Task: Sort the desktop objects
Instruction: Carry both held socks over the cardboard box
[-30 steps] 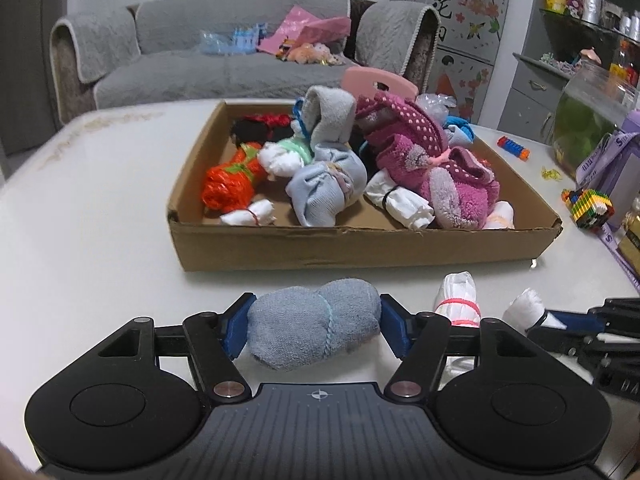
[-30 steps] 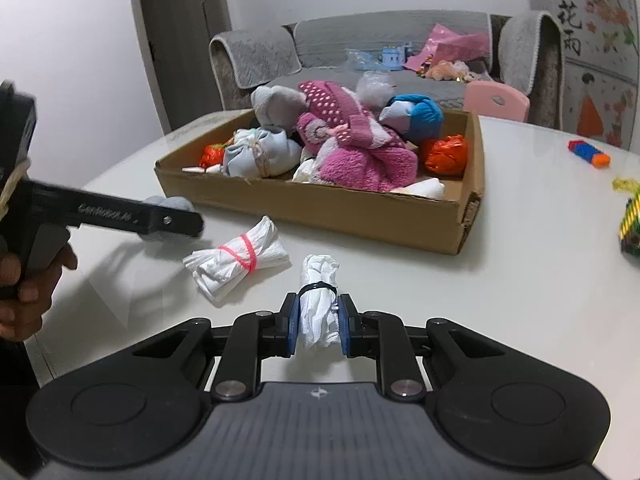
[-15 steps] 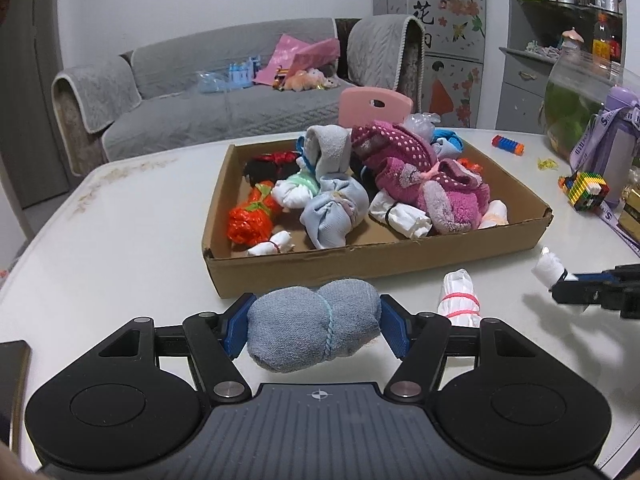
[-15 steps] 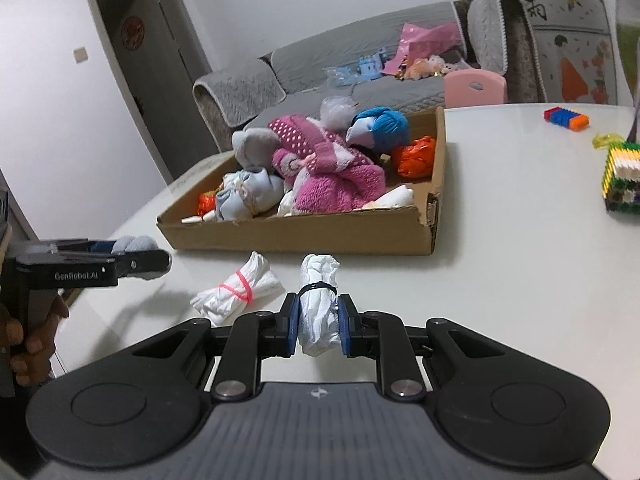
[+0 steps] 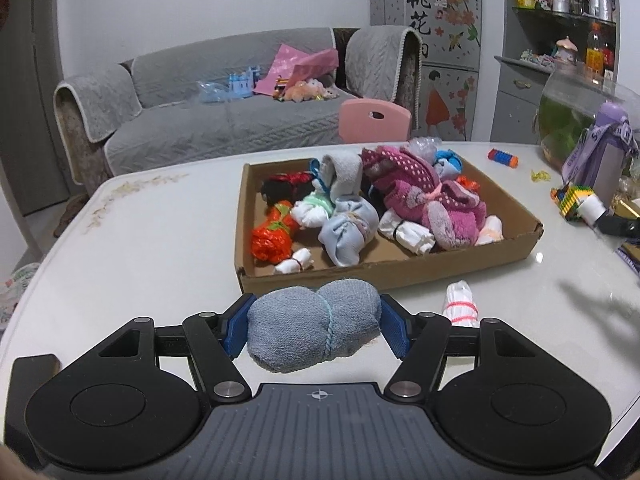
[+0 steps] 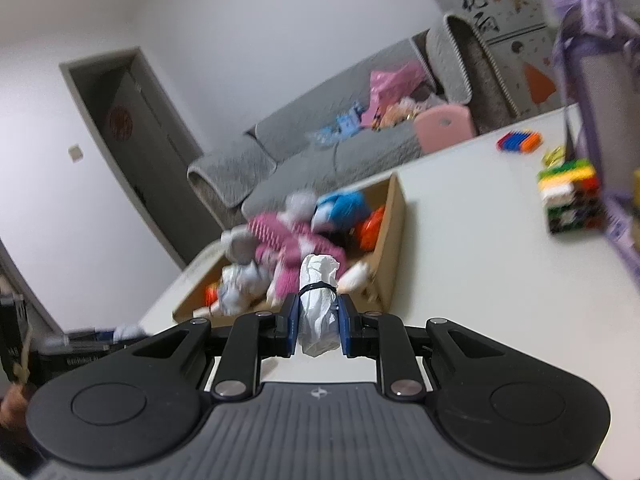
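Socks fill most of what I see: my left gripper (image 5: 316,330) is closed on a grey-blue rolled sock bundle (image 5: 314,327), its blue pads (image 5: 236,330) pressed against both ends, and the bundle is held up off the white table (image 5: 140,248), just in front of the near wall of the cardboard box (image 5: 400,270). That box sits in the middle of the table and is heaped with other rolls: an orange bundle (image 5: 272,236) at its left, a pale blue one (image 5: 348,228) in the middle, and pink fluffy socks (image 5: 424,200) toward the right. One white roll tied with a pink band (image 5: 462,308) lies on the table outside the box, just beside my left gripper's right finger. My right gripper (image 6: 319,320) is clamped on a white sock roll with a black band (image 6: 318,300), which stands upright between the pads and is lifted clear of the table; that view is tilted and blurred, with the box beyond the roll and to its left. From the left wrist camera, the same white roll and the right gripper's tip show at the far right (image 5: 592,210), beside the right end of the box. A colourful block cube (image 6: 570,196) and a purple bottle (image 6: 588,60) stand on the table to the right, well apart from the box.
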A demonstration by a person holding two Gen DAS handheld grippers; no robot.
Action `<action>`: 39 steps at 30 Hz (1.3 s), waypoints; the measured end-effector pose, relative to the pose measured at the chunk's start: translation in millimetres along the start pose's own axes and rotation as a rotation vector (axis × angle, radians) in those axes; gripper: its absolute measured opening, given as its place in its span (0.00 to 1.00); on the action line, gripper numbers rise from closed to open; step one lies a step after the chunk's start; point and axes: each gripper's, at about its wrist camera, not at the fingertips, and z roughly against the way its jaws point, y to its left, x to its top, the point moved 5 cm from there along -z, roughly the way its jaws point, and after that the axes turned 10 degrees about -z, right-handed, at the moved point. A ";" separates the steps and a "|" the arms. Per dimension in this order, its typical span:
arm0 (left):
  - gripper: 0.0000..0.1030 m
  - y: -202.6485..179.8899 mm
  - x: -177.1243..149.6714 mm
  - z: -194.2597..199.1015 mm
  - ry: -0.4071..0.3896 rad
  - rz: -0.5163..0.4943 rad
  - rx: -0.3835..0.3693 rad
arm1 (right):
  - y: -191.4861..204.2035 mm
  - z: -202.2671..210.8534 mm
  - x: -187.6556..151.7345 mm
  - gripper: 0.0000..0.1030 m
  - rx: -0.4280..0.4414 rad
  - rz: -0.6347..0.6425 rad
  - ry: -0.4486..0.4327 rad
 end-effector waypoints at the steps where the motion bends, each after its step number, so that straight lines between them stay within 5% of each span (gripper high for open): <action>1: 0.69 0.9 2.2 0.1 -0.001 0.003 -0.001 | 0.0 3.3 5.3 0.18 -0.002 0.005 -0.013; 11: 0.69 -1.7 24.2 -10.2 -0.027 -0.012 -0.017 | 3.7 15.6 40.1 0.18 0.002 0.070 -0.063; 26: 0.69 18.2 92.2 -53.0 -0.047 0.024 -0.039 | 35.0 -52.5 61.6 0.18 0.055 0.152 0.009; 39: 0.69 24.4 87.7 -107.5 0.035 0.041 -0.052 | 26.0 -101.6 42.5 0.18 -0.046 0.194 0.128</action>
